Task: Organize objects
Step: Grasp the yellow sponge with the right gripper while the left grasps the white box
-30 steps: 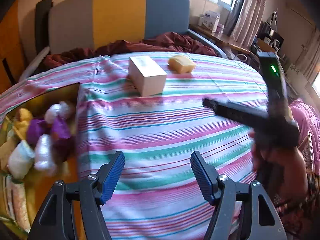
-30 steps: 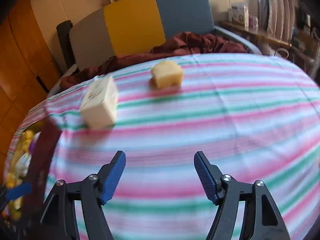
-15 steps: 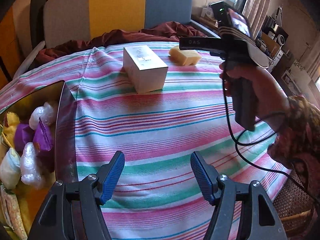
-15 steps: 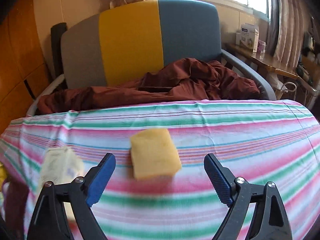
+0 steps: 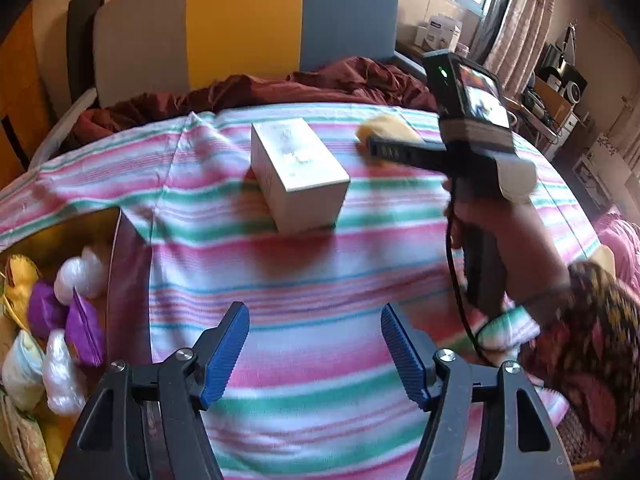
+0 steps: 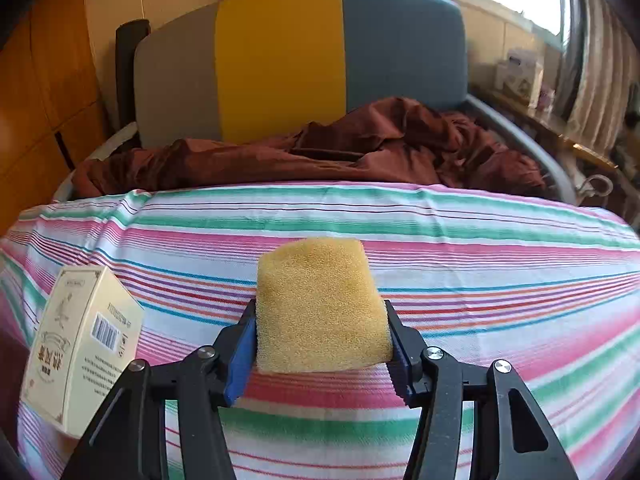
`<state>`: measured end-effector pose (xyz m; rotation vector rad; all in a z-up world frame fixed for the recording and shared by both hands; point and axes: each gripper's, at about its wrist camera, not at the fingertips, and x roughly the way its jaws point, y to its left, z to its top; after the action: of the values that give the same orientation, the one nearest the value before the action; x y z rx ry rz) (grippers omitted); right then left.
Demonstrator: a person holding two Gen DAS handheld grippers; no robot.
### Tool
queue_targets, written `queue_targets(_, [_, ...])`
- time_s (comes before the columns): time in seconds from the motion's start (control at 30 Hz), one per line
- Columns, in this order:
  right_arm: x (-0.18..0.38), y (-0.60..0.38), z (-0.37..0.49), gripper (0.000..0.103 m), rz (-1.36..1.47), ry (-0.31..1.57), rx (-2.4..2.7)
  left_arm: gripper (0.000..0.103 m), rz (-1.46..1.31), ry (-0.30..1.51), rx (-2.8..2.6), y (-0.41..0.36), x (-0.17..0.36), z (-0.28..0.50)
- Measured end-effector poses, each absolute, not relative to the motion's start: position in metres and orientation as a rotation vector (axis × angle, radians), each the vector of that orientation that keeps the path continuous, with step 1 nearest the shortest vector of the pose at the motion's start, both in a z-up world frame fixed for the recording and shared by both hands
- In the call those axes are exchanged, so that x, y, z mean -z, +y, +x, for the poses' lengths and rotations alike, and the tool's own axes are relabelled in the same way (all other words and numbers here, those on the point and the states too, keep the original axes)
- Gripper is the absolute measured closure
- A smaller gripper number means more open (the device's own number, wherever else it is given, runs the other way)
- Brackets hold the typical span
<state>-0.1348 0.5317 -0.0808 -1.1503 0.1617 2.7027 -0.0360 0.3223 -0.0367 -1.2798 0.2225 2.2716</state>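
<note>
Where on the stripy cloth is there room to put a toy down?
Plenty of bare striped cloth lies between the white box and the open left gripper. It is crowded at the gold tray, full of wrapped things.

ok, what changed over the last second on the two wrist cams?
The right gripper swung across the striped cloth to the yellow sponge; its jaws have just been closing and now press on the sponge's sides. The left gripper drifted a little, open, nothing between its jaws. The white box and the basket of wrapped items stayed put.
</note>
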Motion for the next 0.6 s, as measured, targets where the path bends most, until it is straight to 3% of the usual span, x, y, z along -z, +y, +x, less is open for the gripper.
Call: queue_targets(0.6, [0.083,0.536,-0.073,0.046,-1.122,0.241,-2.56,0.021,-1.225,0.214,-2.431,0.366,0.032,-0.094])
